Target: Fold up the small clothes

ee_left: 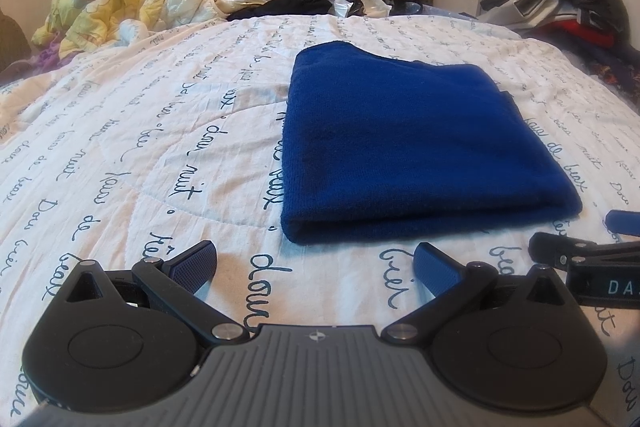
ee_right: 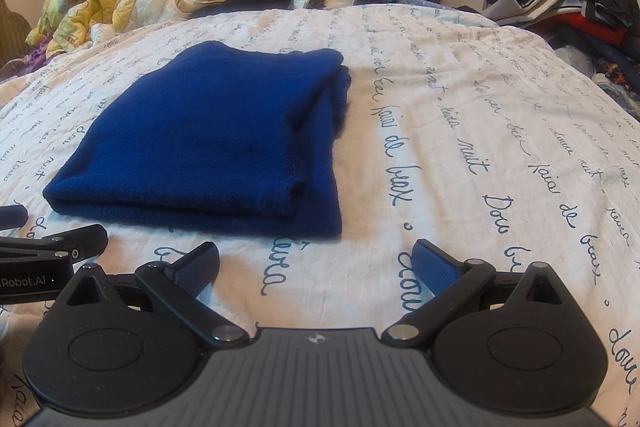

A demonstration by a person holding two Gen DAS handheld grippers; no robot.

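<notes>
On the bed (ee_left: 160, 131), the blue cloth (ee_left: 404, 147) lies folded flat, so the job looks done. The left tool (ee_left: 316, 263) and right tool (ee_right: 316, 263) sit just before it, wide open and holding nothing, maybe because they let go.

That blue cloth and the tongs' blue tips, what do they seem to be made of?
The blue cloth looks like a soft knit or fleece: matte, fuzzy surface, thick rounded folds. The left tongs and right tongs look like matte black hard plastic with metal pivot pins; their blue tips show a fine dotted grip texture, probably rubber.
</notes>
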